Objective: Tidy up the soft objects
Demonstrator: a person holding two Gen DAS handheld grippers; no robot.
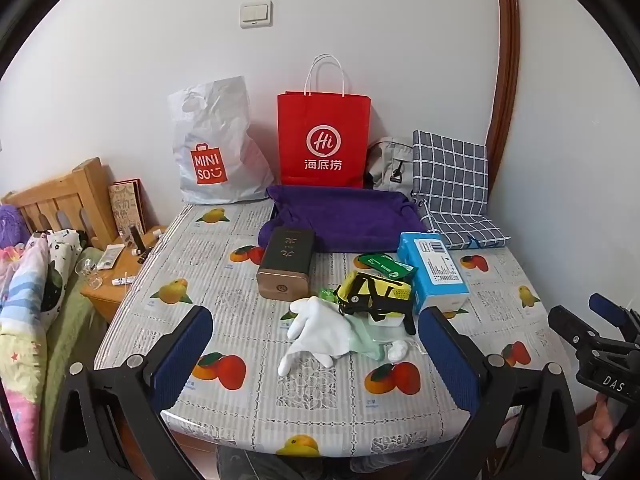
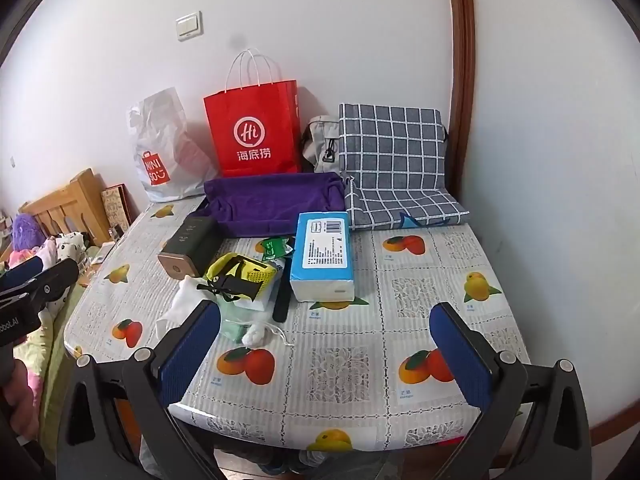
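A white glove (image 1: 316, 332) lies on the fruit-print table (image 1: 248, 320), over a pale green cloth (image 1: 370, 340). Behind them sit a yellow pouch with black straps (image 1: 374, 298), a green packet (image 1: 386, 266) and a blue tissue pack (image 1: 434, 272). A purple fabric bin (image 1: 344, 216) stands at the back. My left gripper (image 1: 316, 364) hangs open above the table's near edge, in front of the glove. My right gripper (image 2: 326, 356) is open too, empty, to the right of the pile (image 2: 240, 280). The tissue pack (image 2: 324, 254) and purple bin (image 2: 276, 204) lie ahead of it.
A dark tin box (image 1: 286, 266) lies left of the pile. Against the wall stand a white Miniso bag (image 1: 216, 148), a red paper bag (image 1: 324, 136), a grey bag (image 1: 390, 164) and a checked cushion (image 1: 452, 184). A bed (image 1: 32, 300) and wooden nightstand (image 1: 116, 280) are at left.
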